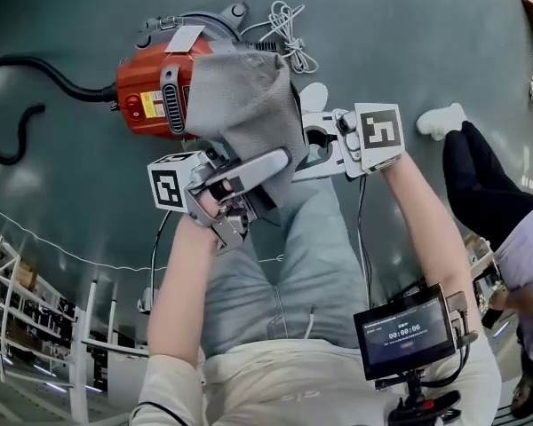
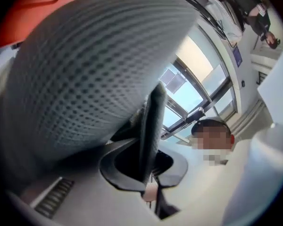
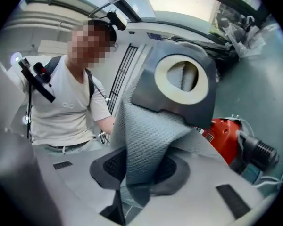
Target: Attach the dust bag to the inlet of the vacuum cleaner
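The dust bag (image 1: 240,100) is showing grey, dotted mesh — its collar (image 3: 198,109) dark grey, ringed cream. At ten o'clock the vacuum cleaner (image 1: 147,91) is glowing orange-red, its hose (image 1: 93,94) black.

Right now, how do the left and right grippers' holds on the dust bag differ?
The left gripper pinches a thin, edge-on fold of the dust bag; the right gripper clamps a broader fold of its mesh. The collar shows above the right gripper's hold; the left gripper view shows no collar. Both are shut on the dust bag.
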Demonstrator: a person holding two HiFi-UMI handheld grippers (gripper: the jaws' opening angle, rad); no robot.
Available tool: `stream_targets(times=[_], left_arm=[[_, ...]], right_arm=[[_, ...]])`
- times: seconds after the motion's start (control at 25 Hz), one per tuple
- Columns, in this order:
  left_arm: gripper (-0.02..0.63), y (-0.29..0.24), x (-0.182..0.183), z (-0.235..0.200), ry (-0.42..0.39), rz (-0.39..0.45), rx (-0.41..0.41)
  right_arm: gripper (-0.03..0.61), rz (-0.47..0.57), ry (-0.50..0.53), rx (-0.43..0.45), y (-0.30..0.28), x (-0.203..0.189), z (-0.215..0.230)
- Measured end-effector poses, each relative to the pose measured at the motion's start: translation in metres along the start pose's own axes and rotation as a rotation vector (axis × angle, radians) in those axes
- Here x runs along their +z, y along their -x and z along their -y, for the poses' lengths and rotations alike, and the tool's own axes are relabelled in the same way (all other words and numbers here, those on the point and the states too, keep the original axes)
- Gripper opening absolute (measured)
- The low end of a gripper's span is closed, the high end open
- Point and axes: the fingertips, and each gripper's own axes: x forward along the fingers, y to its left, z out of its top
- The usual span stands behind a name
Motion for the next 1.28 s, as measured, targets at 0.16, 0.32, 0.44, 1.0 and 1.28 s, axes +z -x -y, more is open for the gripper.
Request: stream_targets(times=[0.16,0.32,0.44,1.0,1.28], left_arm=[[0.015,0.003,-0.001,-0.004,-0.186,-0.009,0.103],[0.028,0.021,0.001,-0.027,-0.367,-0.074,0.304],[0.076,0.027,-0.013,-0.044,-0.452,-0.183,0.386],[0.257,0.062,0.046,0.010,-1.158,-0.466,0.600],[0.363,0.025,0.021,-0.001,-1.056,-0.735,0.473]], right_arm=[[0.025,-0.029,-0.022,-0.141,0.014,-0.014,0.008],[0.023,-0.395,0.083,-0.398,0.063,-0.047,0.018],[0.024,-0.571,0.138,-0.467,0.085,-0.053,0.016],[0.023,-0.725,0.420,-0.130,0.104,-0.012,-0.036],[0.025,-0.762,0.447,0.026,0.065,-0.021,-0.050]])
